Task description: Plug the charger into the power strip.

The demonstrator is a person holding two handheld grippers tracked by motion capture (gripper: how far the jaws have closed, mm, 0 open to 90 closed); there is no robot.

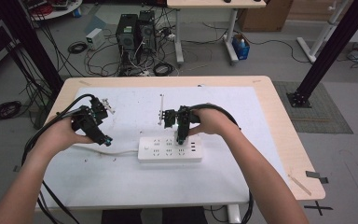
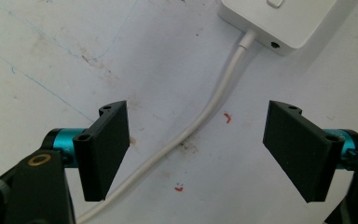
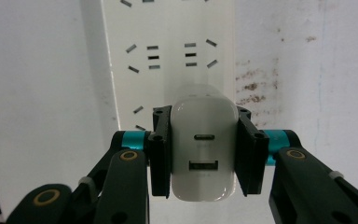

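On the mat's left side, the left gripper (image 1: 103, 140) hangs released, jaws wide apart over the white cord (image 2: 200, 119), touching nothing. That cord runs off the bottom of the left gripper view, so its far end is cut off. Middle of the mat (image 1: 121, 182) sits the power strip (image 1: 169, 148). Right gripper (image 3: 203, 154) is clenched on a white charger (image 3: 203, 140) over the strip; prongs are hidden underneath, so can't tell if it's plugged in.

Two computer towers (image 1: 136, 30) on the floor, tangled cables (image 1: 102, 58), blue box (image 1: 240, 47), cardboard box (image 1: 265, 15)
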